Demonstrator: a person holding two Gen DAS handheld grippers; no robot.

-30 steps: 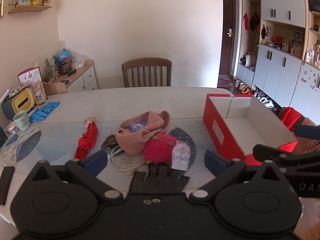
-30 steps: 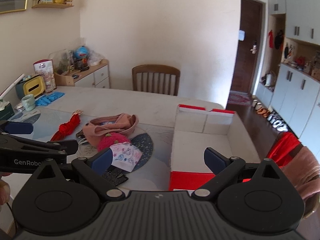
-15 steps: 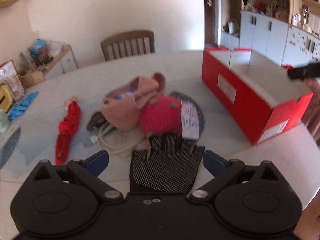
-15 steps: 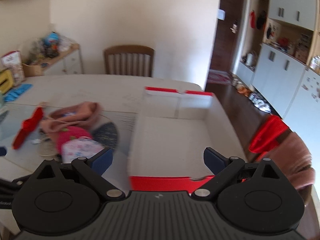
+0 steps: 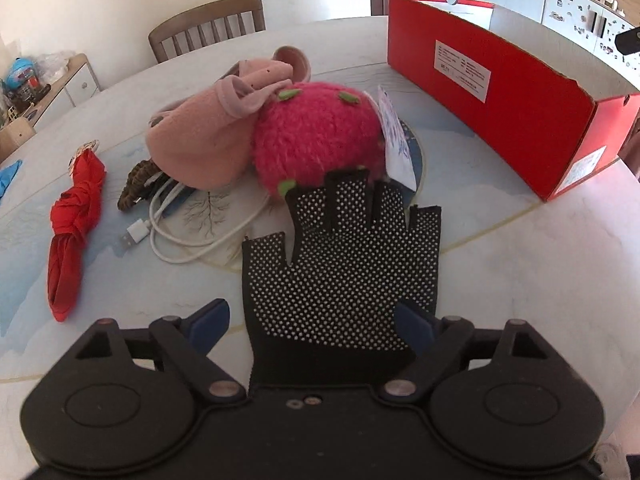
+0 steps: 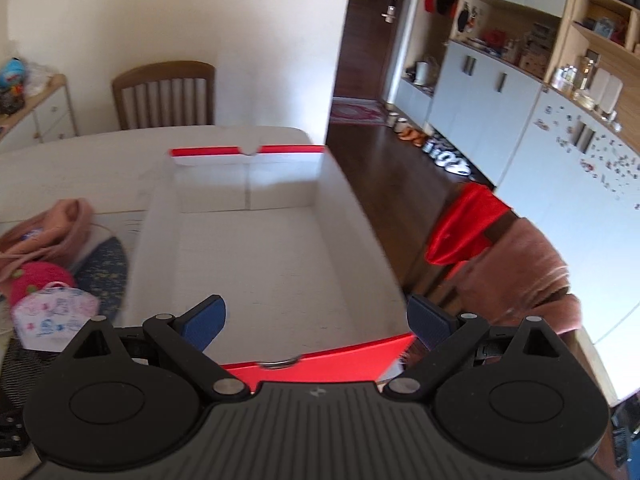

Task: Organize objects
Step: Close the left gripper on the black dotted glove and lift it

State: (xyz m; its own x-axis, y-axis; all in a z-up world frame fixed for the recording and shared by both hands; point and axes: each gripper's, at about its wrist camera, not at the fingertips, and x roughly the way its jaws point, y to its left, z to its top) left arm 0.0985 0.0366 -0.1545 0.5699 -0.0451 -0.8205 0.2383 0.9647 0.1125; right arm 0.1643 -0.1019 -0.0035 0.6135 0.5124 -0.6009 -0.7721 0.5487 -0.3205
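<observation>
left hand-held gripper (image 5: 314, 324): jaws closing, glove (image 5: 344, 276) between, lower centre | right hand-held gripper (image 6: 316, 322): released above box (image 6: 256, 248)

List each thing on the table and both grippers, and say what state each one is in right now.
Black dotted glove: flat on the table, between the left fingers.
Left gripper: jaws closing, not yet pinching.
Right gripper: open, holding nothing, above the box.
Red box: open, empty inside.
Pink pouch: slumped, mouth open.
Pink plush fruit: leaning against the pouch.
Red umbrella: folded, lying flat.
White cable: loosely coiled.
</observation>
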